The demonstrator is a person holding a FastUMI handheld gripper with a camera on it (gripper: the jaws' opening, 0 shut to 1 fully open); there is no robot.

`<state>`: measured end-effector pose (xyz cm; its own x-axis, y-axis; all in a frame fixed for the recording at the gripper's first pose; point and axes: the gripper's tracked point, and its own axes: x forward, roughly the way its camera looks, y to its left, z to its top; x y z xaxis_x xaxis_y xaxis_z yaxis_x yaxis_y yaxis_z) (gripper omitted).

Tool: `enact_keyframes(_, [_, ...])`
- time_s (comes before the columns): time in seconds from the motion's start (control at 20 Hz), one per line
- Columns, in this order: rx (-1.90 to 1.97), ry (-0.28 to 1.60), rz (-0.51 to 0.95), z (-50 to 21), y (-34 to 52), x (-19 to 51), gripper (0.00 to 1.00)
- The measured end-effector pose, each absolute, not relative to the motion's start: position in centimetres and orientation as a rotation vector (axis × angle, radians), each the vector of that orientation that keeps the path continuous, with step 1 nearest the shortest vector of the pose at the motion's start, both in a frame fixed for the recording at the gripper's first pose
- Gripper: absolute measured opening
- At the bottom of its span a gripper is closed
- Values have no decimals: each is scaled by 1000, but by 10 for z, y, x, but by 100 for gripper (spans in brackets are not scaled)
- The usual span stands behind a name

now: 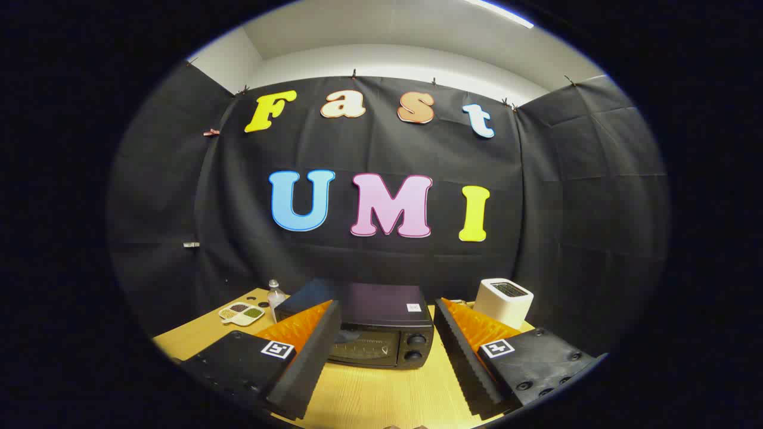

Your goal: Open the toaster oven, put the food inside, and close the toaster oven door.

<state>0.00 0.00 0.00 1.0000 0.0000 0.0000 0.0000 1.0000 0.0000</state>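
A black toaster oven [381, 325] stands on the wooden table [369, 399], straight ahead beyond my fingers, with its glass door closed and two knobs [415, 347] on its right side. My gripper [387, 333] is open, its two fingers [310, 351] spread wide with nothing between them, framing the oven from some distance. No food item can be told apart near the fingers.
A white pop-up toaster [503, 301] stands right of the oven, behind the right finger. Left of the oven are a small clear bottle [275, 296] and a divided dish [241, 313] with several small fillings. Black cloth walls close in the table behind and at both sides.
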Motion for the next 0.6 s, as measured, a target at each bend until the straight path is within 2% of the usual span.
enact_keyframes(0.6, [-13, -4, 11, -1, 13, -2, 97])
